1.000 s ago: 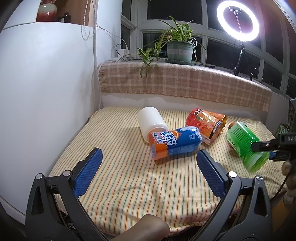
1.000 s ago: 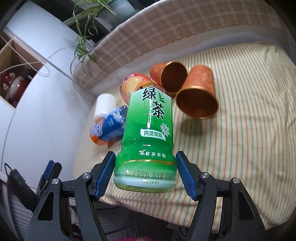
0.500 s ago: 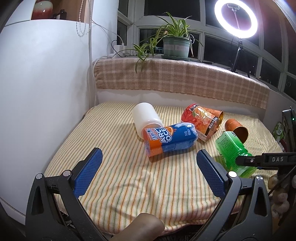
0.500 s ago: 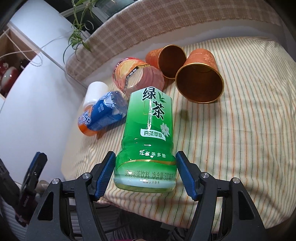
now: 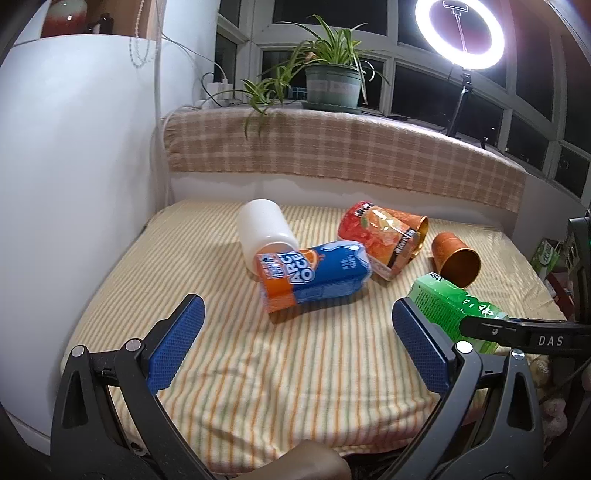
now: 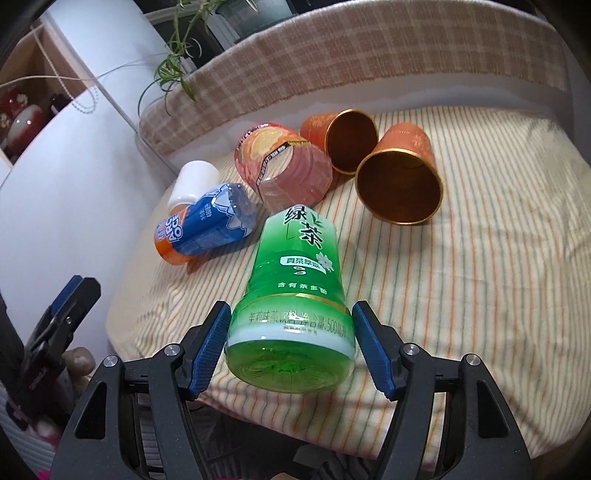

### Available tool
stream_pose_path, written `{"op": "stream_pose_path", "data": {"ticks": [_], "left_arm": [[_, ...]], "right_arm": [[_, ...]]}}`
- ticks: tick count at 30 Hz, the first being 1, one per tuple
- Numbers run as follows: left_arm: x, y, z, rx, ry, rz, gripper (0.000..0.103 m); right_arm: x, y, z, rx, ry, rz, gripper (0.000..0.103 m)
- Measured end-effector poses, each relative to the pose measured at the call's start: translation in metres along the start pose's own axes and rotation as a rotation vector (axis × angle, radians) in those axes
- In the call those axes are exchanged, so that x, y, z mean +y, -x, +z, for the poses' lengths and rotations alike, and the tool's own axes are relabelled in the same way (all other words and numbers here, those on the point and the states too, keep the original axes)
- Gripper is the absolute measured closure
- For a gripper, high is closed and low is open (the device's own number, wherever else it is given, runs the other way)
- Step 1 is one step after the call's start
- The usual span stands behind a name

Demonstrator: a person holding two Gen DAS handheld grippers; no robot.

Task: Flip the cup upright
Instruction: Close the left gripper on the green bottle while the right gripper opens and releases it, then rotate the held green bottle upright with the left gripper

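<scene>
The right gripper (image 6: 290,349) pinches the green cup (image 6: 295,295) by its closed base, low in the middle of the right wrist view, with a blue pad pressed against each side; the cup is tipped with its open end pointing away toward the middle of the frame, a hold that looks suited to swinging the base down and standing the cup up. In the left wrist view the same green cup (image 5: 447,308) sits at the lower right, just above the striped cloth (image 5: 295,369). The left gripper (image 5: 299,347) stands spread wide with nothing between its fingers, low in its frame, apparently waiting. 5 other cups lie on their sides in the middle of the cloth: a white cup (image 5: 264,230) touching a blue and orange cup (image 5: 314,275), a red cup (image 5: 382,236) right of them, and 2 copper cups (image 6: 400,181), one partly behind the other. The surface is soft and wrinkled, so a tall light cup may wobble when set down. Behind it runs a ledge under a checked cloth (image 5: 332,147) with a potted plant (image 5: 330,83) top centre, a ring light (image 5: 460,33) in the upper right, and dark windows.
</scene>
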State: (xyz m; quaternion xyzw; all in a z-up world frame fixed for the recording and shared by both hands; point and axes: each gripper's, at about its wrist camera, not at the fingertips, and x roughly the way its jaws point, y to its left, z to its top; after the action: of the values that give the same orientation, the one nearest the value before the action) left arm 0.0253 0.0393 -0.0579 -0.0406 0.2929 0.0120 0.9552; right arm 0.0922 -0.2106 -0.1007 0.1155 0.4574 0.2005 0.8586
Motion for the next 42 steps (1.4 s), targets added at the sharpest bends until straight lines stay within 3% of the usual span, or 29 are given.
{"op": "stream_pose_path", "data": {"ticks": [6,17,25,34,42], "left_arm": [[-0.01,-0.01,0.003,0.031,0.011,-0.048,0.0],[-0.03,-0.042,0.012,0.178,0.115,-0.267,0.003],[-0.044,-0.092,0.01,0.43,0.311,-0.502,0.017],[-0.07,-0.13,0.002,0.549,0.372,-0.551,0.026],[-0.085,-0.142,-0.002,0.58,0.358,-0.546,0.028]], "right_arm": [[-0.004,0.018,-0.007,-0.045,0.025,-0.019,0.035],[-0.013,0.048,-0.023,-0.127,0.074,-0.158,0.035],[-0.039,0.057,-0.029,-0.143,0.01,-0.195,0.035],[-0.052,0.065,-0.033,-0.154,-0.021,-0.213,0.035],[-0.063,0.069,-0.037,-0.157,-0.05,-0.224,0.035]]}}
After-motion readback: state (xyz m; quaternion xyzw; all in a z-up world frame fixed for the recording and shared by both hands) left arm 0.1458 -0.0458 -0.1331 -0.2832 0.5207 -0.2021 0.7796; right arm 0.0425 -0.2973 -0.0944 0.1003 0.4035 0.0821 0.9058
